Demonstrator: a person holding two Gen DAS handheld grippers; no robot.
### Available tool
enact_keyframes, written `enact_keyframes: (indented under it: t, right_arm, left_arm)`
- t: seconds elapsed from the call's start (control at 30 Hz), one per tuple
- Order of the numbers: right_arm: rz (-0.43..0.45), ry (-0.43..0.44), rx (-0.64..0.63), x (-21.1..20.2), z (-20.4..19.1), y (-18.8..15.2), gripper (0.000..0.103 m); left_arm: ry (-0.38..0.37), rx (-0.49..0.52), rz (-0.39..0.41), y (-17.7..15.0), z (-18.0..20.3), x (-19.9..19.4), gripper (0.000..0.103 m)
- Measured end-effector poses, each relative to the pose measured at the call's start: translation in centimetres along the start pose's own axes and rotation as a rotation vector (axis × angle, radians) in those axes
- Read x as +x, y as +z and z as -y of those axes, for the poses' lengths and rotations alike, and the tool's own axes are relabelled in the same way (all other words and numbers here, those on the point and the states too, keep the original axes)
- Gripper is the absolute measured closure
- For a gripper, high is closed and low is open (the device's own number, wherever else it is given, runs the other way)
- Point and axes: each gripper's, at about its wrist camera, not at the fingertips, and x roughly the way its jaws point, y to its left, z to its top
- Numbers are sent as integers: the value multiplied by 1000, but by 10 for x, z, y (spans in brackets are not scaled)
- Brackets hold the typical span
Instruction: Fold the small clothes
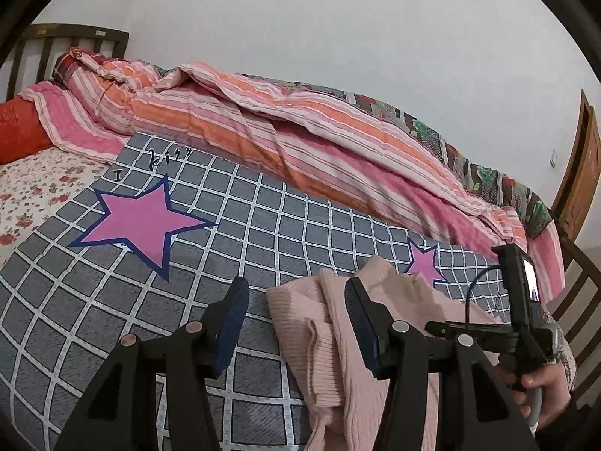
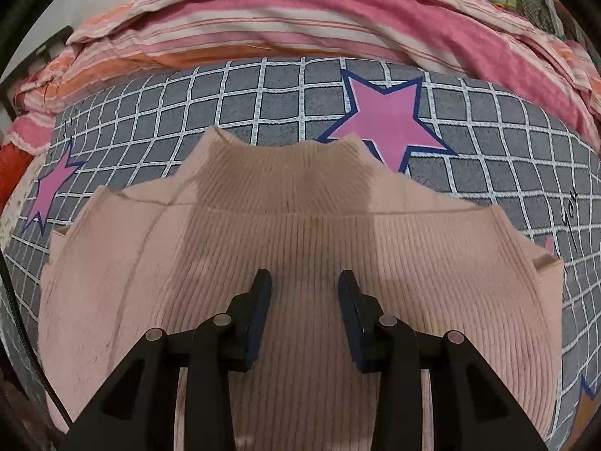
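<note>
A pale pink ribbed knit sweater (image 2: 300, 248) with a high collar lies flat on a grey checked sheet (image 2: 285, 94), its sleeves folded in. My right gripper (image 2: 305, 282) is open and empty, hovering over the sweater's middle, collar pointing away. In the left wrist view my left gripper (image 1: 296, 297) is open and empty at the sweater's (image 1: 330, 342) left edge, its right finger over the fabric. The right gripper's body and the hand holding it (image 1: 526, 323) show at the right.
The grey sheet (image 1: 112, 319) with pink stars covers the bed. A striped pink and orange quilt (image 1: 263, 124) is bunched along the far side against the wall. A wooden headboard (image 1: 56, 41) stands at the far left, a wooden door (image 1: 578, 173) at the right.
</note>
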Motion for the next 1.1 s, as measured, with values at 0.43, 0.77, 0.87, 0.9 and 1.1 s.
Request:
enact_keyframes:
  t: [0.43, 0.77, 0.87, 0.9, 1.1]
  right_arm:
    - [92, -52, -94, -49, -21, -53, 66]
    - [160, -97, -149, -76, -34, -99, 66]
    - [162, -104, -171, -78, -38, -116, 67]
    - [171, -113, -181, -79, -40, -123, 67]
    - [211, -82, -181, -94, -38, -151, 67]
  left_arm:
    - [-52, -6, -20, -2, -2, -7, 52]
    - [-63, 18, -27, -9, -4, -13, 52]
    - [-63, 23, -30, -10, -5, -14, 52]
    - [-66, 24, -35, -11, -5, -15, 52]
    - [-70, 32, -84, -25, -5, -12, 52]
